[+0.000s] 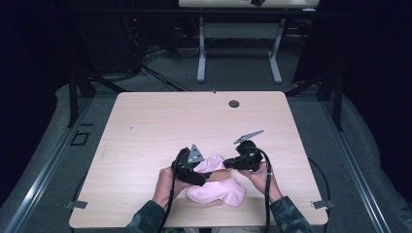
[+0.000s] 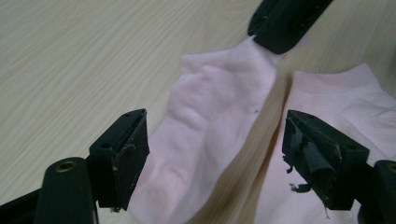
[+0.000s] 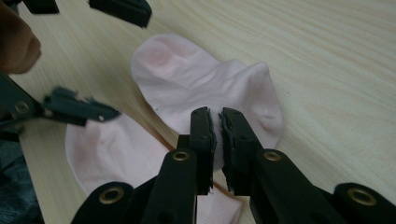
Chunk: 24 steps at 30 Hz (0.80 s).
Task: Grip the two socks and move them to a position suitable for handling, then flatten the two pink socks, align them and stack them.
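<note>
1. My right tongs (image 3: pixel 216 135) are pinched tight on the edge of the pink sock (image 3: pixel 205 100) that lies farther from me, near its opening.
2. My left tongs (image 2: pixel 215 154) are open, with the sock's toe end lying between the jaws but not squeezed.
3. Both socks sit on the wooden table (image 1: pixel 160 121), close to my edge, and the second sock (image 1: pixel 218 193) lies nearer to me.
4. I think my job now is to grab the toe end. I should come down low, close slowly, and catch only this sock, not the other one just beside it.
5. In the high view, the held sock (image 1: pixel 210 163) stretches long between my two tongs, toe to my left and opening to my right.
</note>
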Each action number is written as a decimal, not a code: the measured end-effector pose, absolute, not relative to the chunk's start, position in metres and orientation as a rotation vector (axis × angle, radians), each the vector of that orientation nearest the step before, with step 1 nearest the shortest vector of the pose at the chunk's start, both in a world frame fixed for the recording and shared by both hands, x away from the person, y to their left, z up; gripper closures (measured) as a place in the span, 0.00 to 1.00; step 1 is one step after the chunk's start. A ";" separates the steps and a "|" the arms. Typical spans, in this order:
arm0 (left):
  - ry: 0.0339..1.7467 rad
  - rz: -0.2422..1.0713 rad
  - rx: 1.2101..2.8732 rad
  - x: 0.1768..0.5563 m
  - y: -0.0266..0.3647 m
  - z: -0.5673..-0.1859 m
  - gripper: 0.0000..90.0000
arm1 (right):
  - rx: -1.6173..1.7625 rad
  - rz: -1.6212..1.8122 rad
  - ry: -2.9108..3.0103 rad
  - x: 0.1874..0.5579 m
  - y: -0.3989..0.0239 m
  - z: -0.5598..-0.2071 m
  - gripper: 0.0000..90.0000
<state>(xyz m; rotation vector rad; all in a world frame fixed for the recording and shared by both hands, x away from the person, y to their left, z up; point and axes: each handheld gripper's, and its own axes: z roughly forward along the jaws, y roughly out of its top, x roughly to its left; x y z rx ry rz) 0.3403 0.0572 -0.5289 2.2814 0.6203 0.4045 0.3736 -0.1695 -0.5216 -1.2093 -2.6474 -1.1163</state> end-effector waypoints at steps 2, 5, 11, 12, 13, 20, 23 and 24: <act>0.583 0.416 2.304 0.339 0.049 -0.530 0.29 | -1.214 -1.128 -2.620 0.375 -0.172 -0.519 0.92; 0.544 0.434 2.316 0.339 0.038 -0.533 0.37 | -1.224 -1.167 -2.556 0.375 -0.173 -0.517 0.92; 0.467 0.376 2.311 0.342 0.026 -0.535 0.83 | -1.200 -1.174 -2.558 0.375 -0.173 -0.517 0.91; 0.469 0.360 2.304 0.344 0.026 -0.535 0.90 | -1.202 -1.182 -2.559 0.375 -0.173 -0.518 0.91; 0.471 0.349 2.305 0.345 0.025 -0.534 0.94 | -1.201 -1.178 -2.574 0.374 -0.174 -0.519 0.90; 0.554 0.275 2.283 0.358 0.025 -0.526 0.98 | -1.193 -1.281 -2.701 0.359 -0.185 -0.515 0.68; 0.590 0.249 2.272 0.363 0.025 -0.522 0.98 | -1.174 -1.342 -2.810 0.344 -0.187 -0.509 0.57; 0.601 0.233 2.271 0.365 0.025 -0.520 0.98 | -1.144 -1.359 -2.864 0.337 -0.185 -0.507 0.55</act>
